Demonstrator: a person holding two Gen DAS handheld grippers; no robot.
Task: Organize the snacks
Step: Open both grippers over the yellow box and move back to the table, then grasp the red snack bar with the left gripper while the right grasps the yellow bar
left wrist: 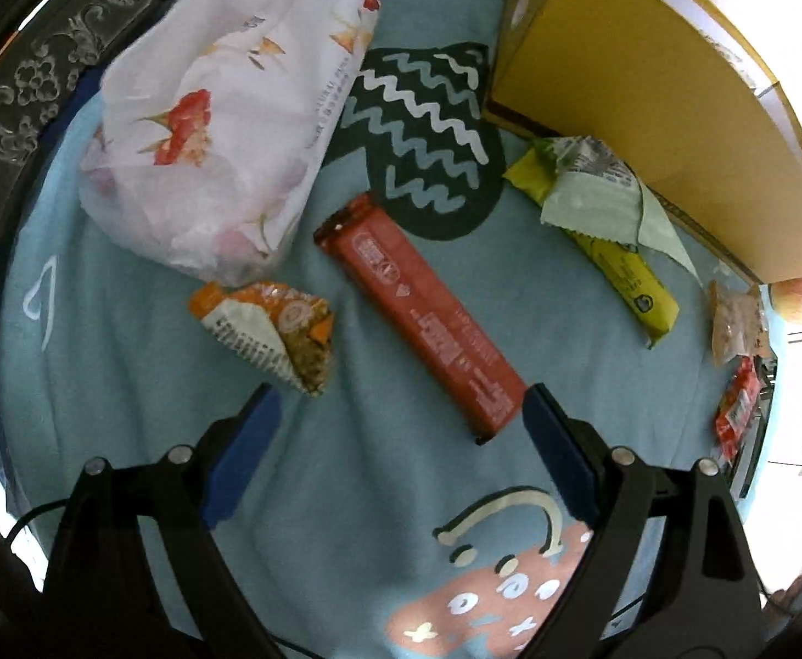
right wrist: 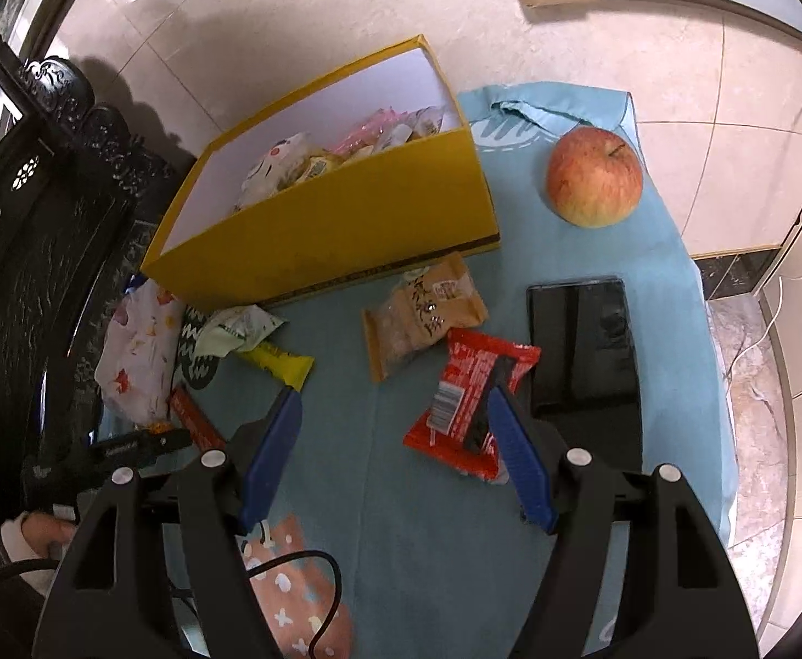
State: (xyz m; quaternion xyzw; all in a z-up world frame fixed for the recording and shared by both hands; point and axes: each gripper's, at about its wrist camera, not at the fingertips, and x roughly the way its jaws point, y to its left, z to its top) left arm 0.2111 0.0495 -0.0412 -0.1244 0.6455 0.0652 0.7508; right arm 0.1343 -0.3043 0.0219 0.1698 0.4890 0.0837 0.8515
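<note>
Snacks lie loose on a blue cloth [right wrist: 669, 252] spread on the floor. Left tongs [left wrist: 395, 417] hang wide and empty over the cloth, a long red bar [left wrist: 422, 318] reaching in at one o'clock, a torn orange wrapper [left wrist: 274, 324] at eleven. Right tongs [right wrist: 390, 428] stand partly open and empty, a red packet [right wrist: 466, 395] against the right pad. The yellow box [right wrist: 335, 219], already part-filled, sits at twelve. Risk, as I judge it: the bar lies slantwise, so closing on one end could tip or drop it. A white floral bag [left wrist: 219, 121], yellow bar [left wrist: 609, 252], tan packet [right wrist: 422, 313], apple [right wrist: 593, 176] and dark phone [right wrist: 582, 346] crowd around
</note>
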